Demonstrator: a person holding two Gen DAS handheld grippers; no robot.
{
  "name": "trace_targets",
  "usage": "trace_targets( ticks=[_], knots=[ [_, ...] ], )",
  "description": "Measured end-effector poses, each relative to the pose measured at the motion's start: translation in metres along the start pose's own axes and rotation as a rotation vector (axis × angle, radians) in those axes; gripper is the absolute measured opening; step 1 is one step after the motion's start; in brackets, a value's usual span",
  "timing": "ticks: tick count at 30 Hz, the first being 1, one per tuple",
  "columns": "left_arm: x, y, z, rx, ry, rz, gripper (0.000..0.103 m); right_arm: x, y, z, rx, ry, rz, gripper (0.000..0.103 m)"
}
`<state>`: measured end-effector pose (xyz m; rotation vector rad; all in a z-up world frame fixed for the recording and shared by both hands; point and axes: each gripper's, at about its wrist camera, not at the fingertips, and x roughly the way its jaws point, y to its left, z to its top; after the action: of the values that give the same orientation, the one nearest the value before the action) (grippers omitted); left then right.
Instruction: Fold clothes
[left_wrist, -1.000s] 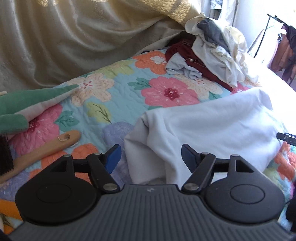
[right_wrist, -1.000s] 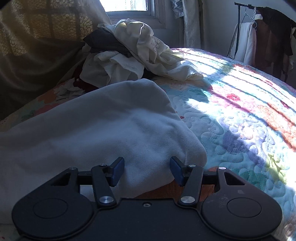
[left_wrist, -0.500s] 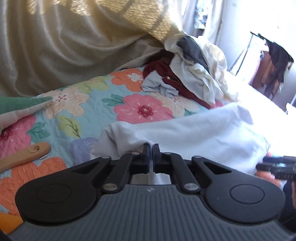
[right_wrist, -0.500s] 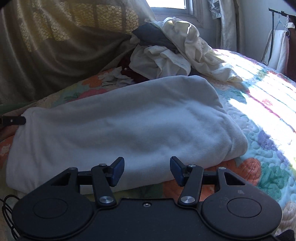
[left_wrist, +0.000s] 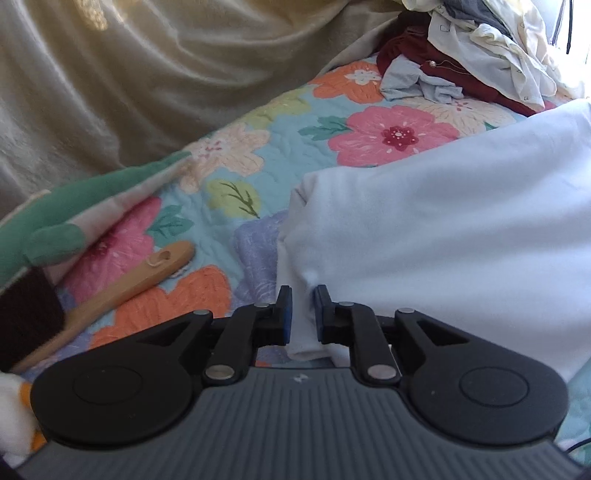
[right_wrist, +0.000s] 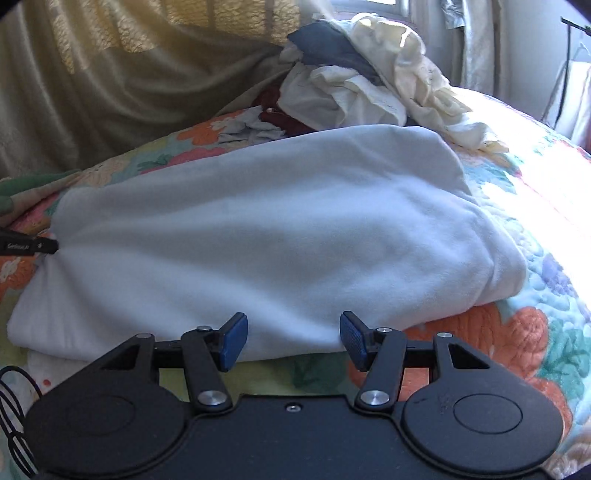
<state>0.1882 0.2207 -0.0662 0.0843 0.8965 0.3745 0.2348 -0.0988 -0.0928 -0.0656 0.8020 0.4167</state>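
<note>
Where left tongs (left_wrist: 303, 314) pinch cloth (left_wrist: 443, 229), apparently a hidden fold.

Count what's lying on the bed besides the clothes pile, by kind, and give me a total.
White garment being folded: 1
Wooden-handled brush: 1
Green plush toy: 1
Total: 3

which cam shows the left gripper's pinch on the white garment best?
Left wrist view: the left gripper is shut on a fold at the white garment edge, cloth visible between its pads. The right wrist view shows only one black fingertip at the garment's far left edge, plus the whole garment and the open right gripper.
</note>
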Motion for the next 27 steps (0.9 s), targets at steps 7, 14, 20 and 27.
trace_targets(
  ticks=[7, 14, 20, 27],
  knots=[
    [-0.04, -0.021, -0.016, -0.011, 0.015, -0.189, 0.042, 0.002, -0.07, 0.014, 0.202, -0.078, -0.064, 0.062],
    [-0.022, -0.038, -0.032, 0.031, 0.097, -0.084, 0.042, 0.018, -0.129, 0.009, 0.413, -0.023, -0.084, 0.061],
    [-0.037, -0.049, -0.032, 0.059, 0.115, -0.152, 0.052, 0.0, -0.109, -0.014, 0.444, 0.031, -0.056, 0.066],
    [-0.048, -0.086, -0.048, 0.216, 0.137, -0.116, 0.068, 0.003, -0.094, -0.02, 0.439, 0.027, 0.03, 0.072]
  ],
)
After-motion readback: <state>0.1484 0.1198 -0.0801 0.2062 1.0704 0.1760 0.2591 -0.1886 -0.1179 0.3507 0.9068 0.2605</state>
